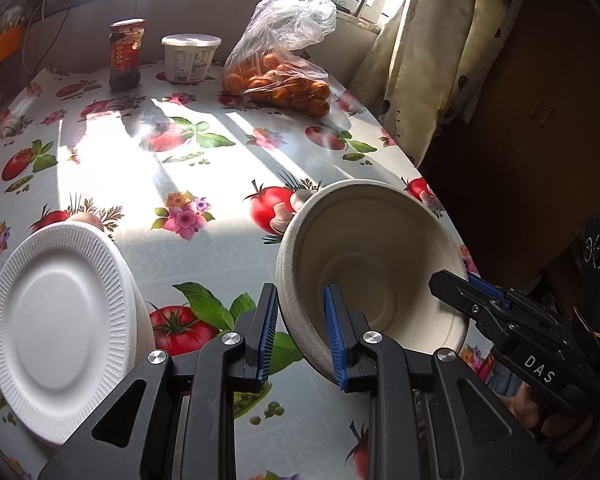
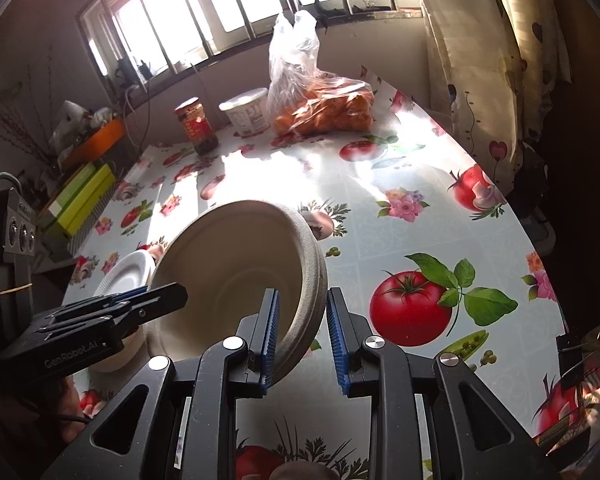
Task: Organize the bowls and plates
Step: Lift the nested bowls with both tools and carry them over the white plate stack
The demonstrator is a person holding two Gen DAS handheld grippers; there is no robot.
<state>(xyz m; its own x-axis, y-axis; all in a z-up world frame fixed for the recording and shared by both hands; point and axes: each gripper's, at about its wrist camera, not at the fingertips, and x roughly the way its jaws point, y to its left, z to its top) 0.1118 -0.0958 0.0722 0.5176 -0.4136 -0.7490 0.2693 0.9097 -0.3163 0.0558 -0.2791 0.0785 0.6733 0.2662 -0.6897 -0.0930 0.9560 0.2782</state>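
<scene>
One bowl [image 1: 374, 264], perhaps two plates [image 1: 60, 316]

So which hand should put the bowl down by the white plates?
Probably the left. Both grippers, left and right, pinch the bowl on opposite sides of its rim, but the white plates lie on the left gripper's side, so it has the shorter way there.

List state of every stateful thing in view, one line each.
bowl: tilted, off the table, rim gripped on both sides
left gripper: shut on bowl rim
right gripper: shut on bowl rim
foam plates: stacked on table
jar: lidded, upright
tub: lidded, upright
bag of oranges: on table
</scene>
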